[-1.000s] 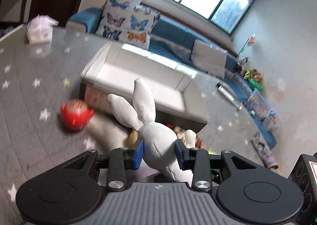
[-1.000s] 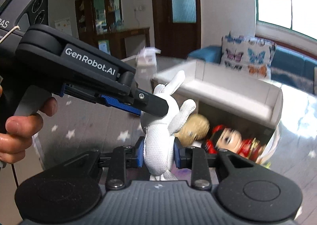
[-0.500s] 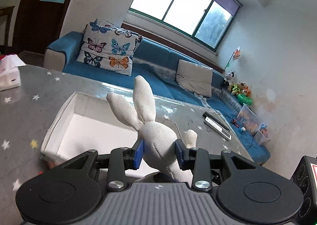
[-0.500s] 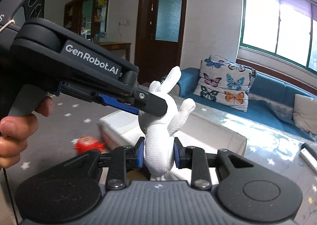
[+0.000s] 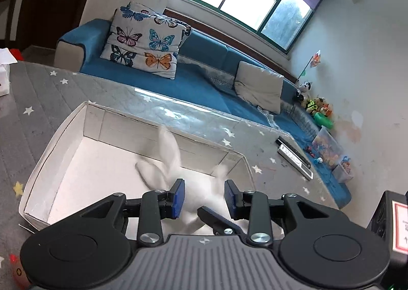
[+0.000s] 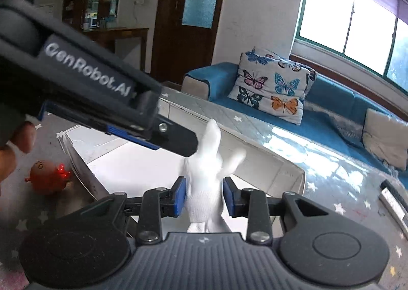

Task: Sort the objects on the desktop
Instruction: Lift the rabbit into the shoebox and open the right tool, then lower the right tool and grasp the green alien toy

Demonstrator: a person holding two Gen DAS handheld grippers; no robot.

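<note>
Nearest in the left wrist view, the left gripper (image 5: 204, 198) has its blue pads spread, with a gap on each side of the white plush rabbit (image 5: 176, 162), which is blurred and appears to be dropping away from them. In the right wrist view, the right gripper (image 6: 204, 197) also has its pads parted; the rabbit (image 6: 207, 180) sits between them, and whether the pads touch the cloth cannot be told for sure, though a thin gap seems to show on both sides. The judgement is that both grippers carried the soft toy jointly and are letting it go over its destination.

Both tools point forward and somewhat downward, side by side, the left one crossing the upper left of the right wrist view, with the person's fingers (image 6: 15, 142) wrapped around its handle.

Just beyond the pads lies the white cardboard box (image 5: 63, 134), open-topped, on the grey star-patterned table (image 5: 46, 91); the rabbit is above or already inside its floor. A red round toy (image 6: 49, 175) rests on the table just outside the box's wall, probably waiting to be sorted. Farther off are a remote control (image 5: 294, 156), then the blue sofa (image 5: 209, 75) with a butterfly cushion (image 5: 145, 42).
</note>
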